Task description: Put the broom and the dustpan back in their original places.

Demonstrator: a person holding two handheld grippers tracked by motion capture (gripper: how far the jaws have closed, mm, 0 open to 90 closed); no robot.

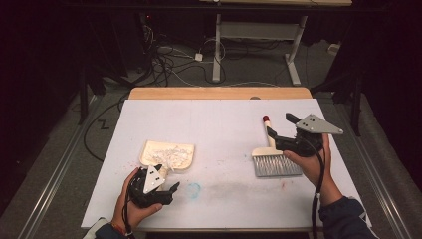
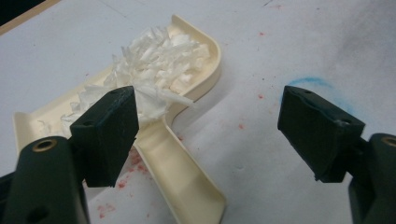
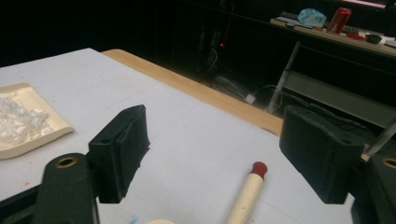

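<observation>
Dark room, cables on the floor beyond; white-covered bench [image 1: 224, 119] with faint blue and red smudges near its front edge. Cream dustpan [image 1: 167, 155] sits at about 8 o'clock on the bench, loaded with white shredded scraps [image 2: 154, 60] heaped toward its closed back wall, so the pile looks already swept in. Left gripper [image 1: 161, 188] sits just behind the pan's handle [image 2: 180, 182], jaws wide and empty, one jaw beside the handle; probably lined up to take it. Hand brush [image 1: 271, 157] lies flat at about 3 o'clock, bristles toward the person, red-tipped handle pointing away. Right gripper [image 1: 281, 127] hangs over that handle [image 3: 247, 191], jaws wide, nothing held; brush appears parked clear of the pan.
</observation>
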